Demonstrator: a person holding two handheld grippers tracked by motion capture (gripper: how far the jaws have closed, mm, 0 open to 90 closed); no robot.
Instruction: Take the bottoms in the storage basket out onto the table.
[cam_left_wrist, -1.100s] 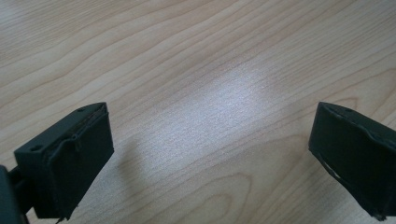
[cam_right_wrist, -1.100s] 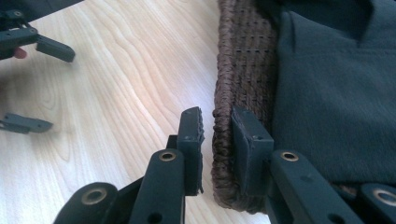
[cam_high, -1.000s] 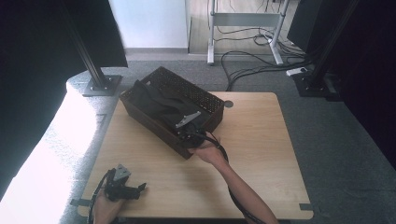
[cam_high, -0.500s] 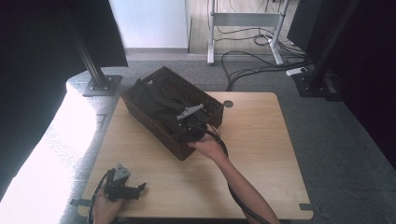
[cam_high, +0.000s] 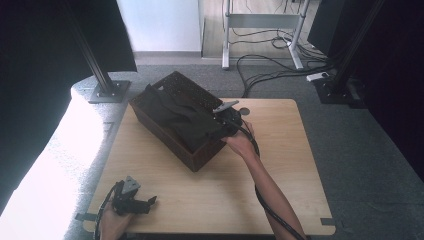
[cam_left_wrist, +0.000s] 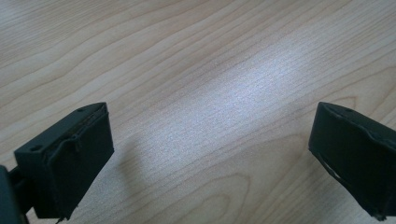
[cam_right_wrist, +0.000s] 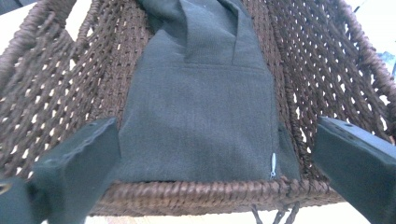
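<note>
Cloth-in-basket work, by the look of it, and at the letting-go step. Right tool (cam_high: 227, 119) parked at the near end of the brown woven basket (cam_high: 165, 137), jaws wide and only just done opening, pinching nothing. Dark grey cloth (cam_right_wrist: 201, 107) straight ahead of that tool, lying down inside the basket, spread from the rim just in front of the jaws up toward the far end, with its near edge between the two jaws but not touched by either. Small silver zip pull (cam_right_wrist: 273, 164) low on the cloth, close to the jaw on the right side of the right gripper view. Left tool (cam_high: 147, 202) well away from the basket, low over the bare wood of the counter (cam_high: 215, 200), jaws wide too and holding nothing. Probably little left to do here: cloth already in, grip already let go. Next move likely calls for pulling the right tool straight back from the rim, keeping both jaws wide so as not to snag the cloth or the weave. Might also call for a gentle push down if any fold sits above the rim. No brand, no label, no readable writing to spot anywhere on the cloth, the basket or the counter.
</note>
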